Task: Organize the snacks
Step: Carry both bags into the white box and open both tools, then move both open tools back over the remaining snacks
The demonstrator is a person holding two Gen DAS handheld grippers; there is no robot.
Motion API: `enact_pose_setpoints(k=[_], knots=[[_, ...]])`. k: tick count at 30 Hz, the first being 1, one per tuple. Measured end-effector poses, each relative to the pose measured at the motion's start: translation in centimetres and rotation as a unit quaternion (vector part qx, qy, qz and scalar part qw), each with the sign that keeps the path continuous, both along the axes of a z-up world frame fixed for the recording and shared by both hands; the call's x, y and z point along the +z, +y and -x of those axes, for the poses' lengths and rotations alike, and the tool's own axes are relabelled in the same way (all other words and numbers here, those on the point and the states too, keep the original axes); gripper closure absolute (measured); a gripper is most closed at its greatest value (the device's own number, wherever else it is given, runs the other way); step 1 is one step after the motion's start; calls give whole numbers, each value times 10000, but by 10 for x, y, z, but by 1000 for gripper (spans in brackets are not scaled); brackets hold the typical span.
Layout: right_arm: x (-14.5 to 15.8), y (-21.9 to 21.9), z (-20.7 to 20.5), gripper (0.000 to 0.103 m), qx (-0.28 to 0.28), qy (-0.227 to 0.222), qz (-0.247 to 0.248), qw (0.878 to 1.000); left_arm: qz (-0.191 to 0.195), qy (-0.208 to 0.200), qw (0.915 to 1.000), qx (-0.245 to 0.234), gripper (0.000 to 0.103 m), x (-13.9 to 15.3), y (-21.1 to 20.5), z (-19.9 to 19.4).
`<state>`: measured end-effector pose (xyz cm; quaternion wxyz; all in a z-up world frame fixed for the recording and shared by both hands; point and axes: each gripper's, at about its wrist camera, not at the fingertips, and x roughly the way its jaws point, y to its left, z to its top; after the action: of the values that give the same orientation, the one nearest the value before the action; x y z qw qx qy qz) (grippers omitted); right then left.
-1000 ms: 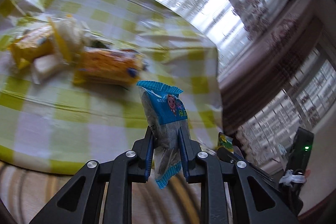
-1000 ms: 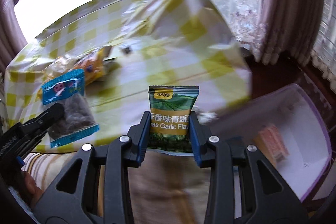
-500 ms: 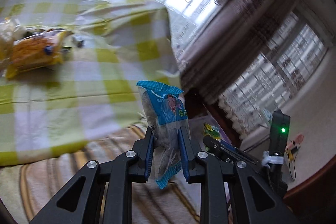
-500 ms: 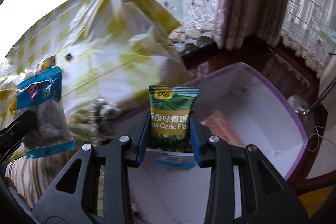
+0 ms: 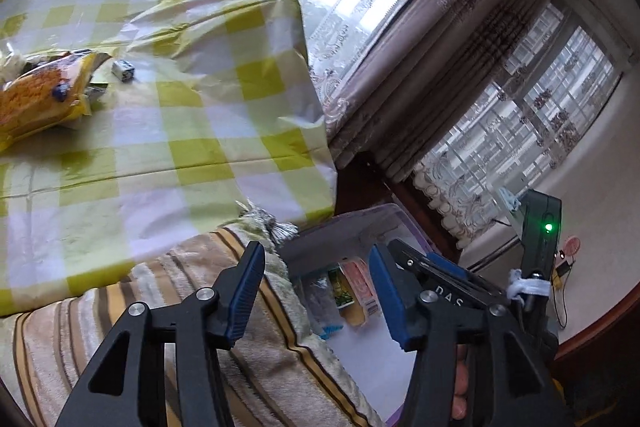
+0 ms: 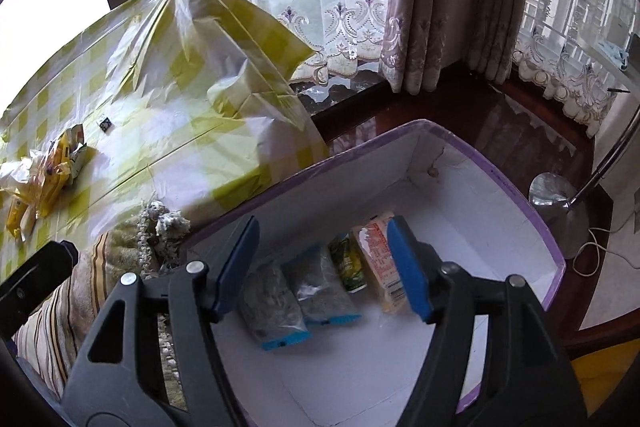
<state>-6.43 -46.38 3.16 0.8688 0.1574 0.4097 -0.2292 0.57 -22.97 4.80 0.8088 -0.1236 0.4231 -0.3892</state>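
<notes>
Both packets have left the claws and now lie in the box [image 6: 472, 143]: the blue packet [image 6: 320, 291] beside the green packet [image 6: 348, 263]. Left claw [image 5: 316, 291] and right claw [image 6: 324, 267] are spread, empty, above it. Yellow snacks [image 5: 36, 95] remain near the counter's [image 5: 168, 155] left edge.

text: "D A S", possibly partial | on: right gripper [image 5: 448, 301] body | snack packets [image 6: 348, 263]: print unreadable

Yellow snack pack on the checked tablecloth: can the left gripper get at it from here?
Probably yes. The left gripper is open and empty, and the yellow snack pack lies exposed on the tablecloth with nothing between them, though it sits well off to the left.
</notes>
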Motion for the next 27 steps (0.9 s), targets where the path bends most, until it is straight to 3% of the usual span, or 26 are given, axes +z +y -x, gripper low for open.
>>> enact_pose_setpoints(k=[5,11,17,27], knots=[[3,14,-6,34,189,7,74,9998,-618,-272,9938,888,48,4,20,-10],[5,36,-17,34,419,12,134,9990,-896,-142,9828,1609,48,-1,54,-30],[10,58,-30,34,682,-65,134,9976,-1231,-380,9709,2021,46,5,71,-36],[24,93,-54,34,1033,-237,200,9942,-1531,-444,9569,2428,40,4,92,-52]])
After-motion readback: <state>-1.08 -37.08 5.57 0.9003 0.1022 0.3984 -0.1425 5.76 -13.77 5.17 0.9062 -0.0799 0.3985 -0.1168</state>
